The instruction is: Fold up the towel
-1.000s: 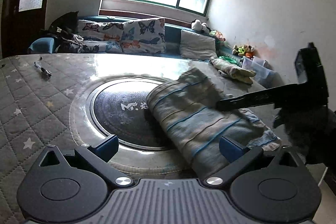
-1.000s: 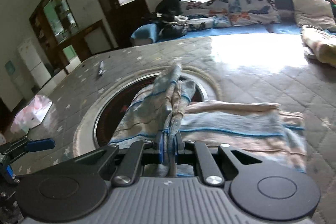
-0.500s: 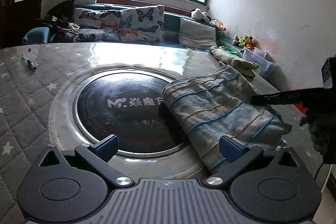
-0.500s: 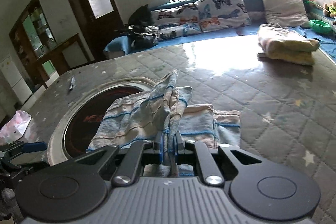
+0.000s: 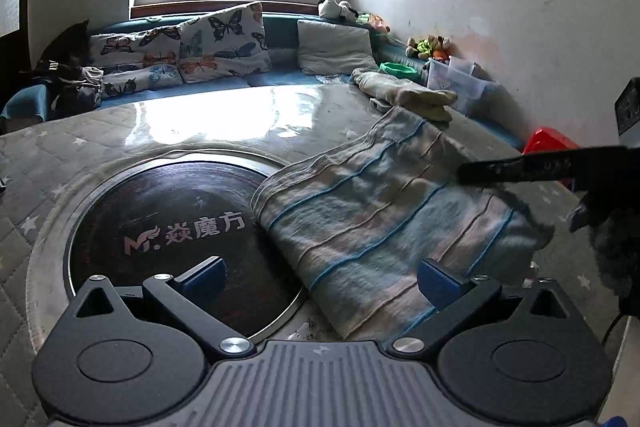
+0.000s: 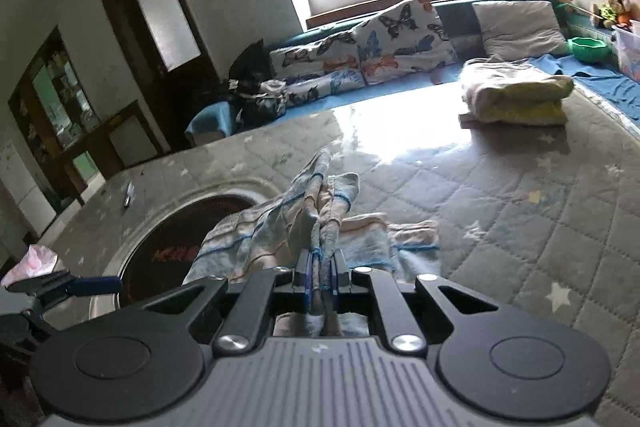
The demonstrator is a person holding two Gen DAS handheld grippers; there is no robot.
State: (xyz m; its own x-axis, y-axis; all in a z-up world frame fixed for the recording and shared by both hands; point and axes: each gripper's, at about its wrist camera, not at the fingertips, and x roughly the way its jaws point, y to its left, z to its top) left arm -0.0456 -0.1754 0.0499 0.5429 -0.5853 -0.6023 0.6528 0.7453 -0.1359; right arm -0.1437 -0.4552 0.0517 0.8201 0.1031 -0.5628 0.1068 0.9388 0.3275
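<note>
A striped blue-and-beige towel [image 5: 372,219] lies folded on the quilted table, partly over the dark round hotplate [image 5: 168,227]. My left gripper [image 5: 320,277] hovers open just above the towel's near edge, nothing between its blue pads. In the right wrist view my right gripper [image 6: 321,277] is shut on a bunched edge of the towel [image 6: 316,211], which rises ahead of the fingers. In the left wrist view the right gripper [image 5: 480,173] reaches in from the right onto the towel's far side. The left gripper's blue fingertip [image 6: 96,283] shows at the lower left of the right wrist view.
A second folded cream towel [image 6: 516,99] sits at the table's far right corner. A small pen-like object [image 6: 129,191] lies on the table at the left. Beyond the table runs a blue bench with butterfly cushions [image 5: 200,47]. A red stool [image 5: 548,143] stands off the right edge.
The right gripper has carried the towel's held edge toward the right, dragging the towel further off the hotplate. The left gripper stayed open and shifted its view rightward, closer over the towel.
</note>
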